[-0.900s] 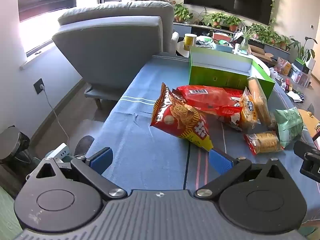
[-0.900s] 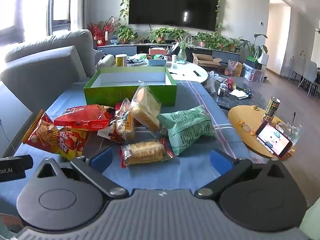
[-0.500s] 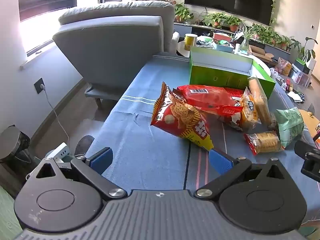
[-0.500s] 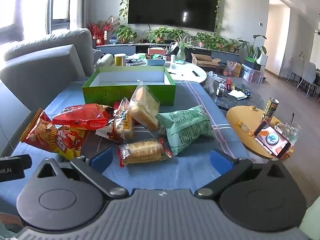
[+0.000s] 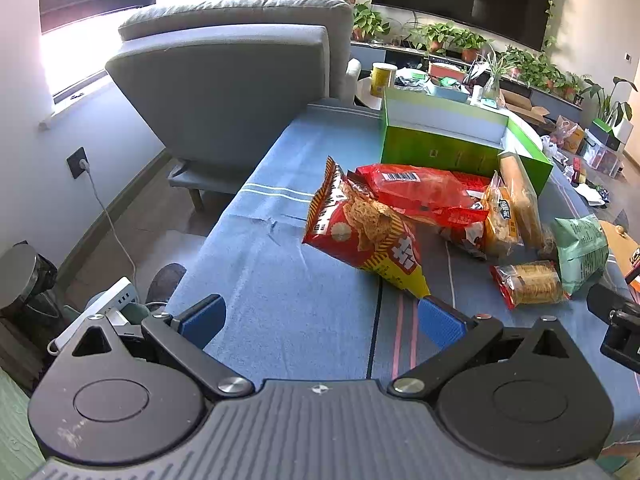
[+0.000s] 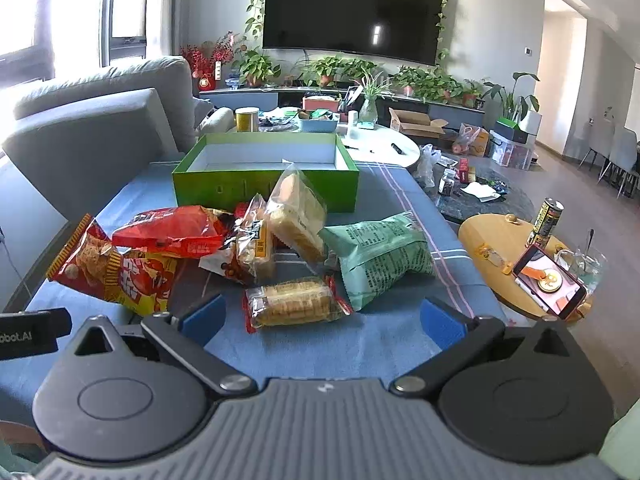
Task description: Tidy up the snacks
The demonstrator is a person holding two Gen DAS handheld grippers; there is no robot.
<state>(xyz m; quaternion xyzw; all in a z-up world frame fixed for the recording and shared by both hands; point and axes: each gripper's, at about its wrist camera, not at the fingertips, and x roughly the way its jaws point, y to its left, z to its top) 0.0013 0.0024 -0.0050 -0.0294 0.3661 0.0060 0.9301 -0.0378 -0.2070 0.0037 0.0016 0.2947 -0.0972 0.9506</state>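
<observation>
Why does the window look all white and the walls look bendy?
Left wrist view: sunlight overexposes the window, and the fisheye lens curves the wall. Right wrist view: the window glares white too, and the TV shows a small bright reflection.

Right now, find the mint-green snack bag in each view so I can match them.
Left wrist: mint-green snack bag at the far right edge, beside the wrapped biscuit pack.
Right wrist: mint-green snack bag right of centre, behind the same biscuit pack.
Shared landmark: green box.
</observation>
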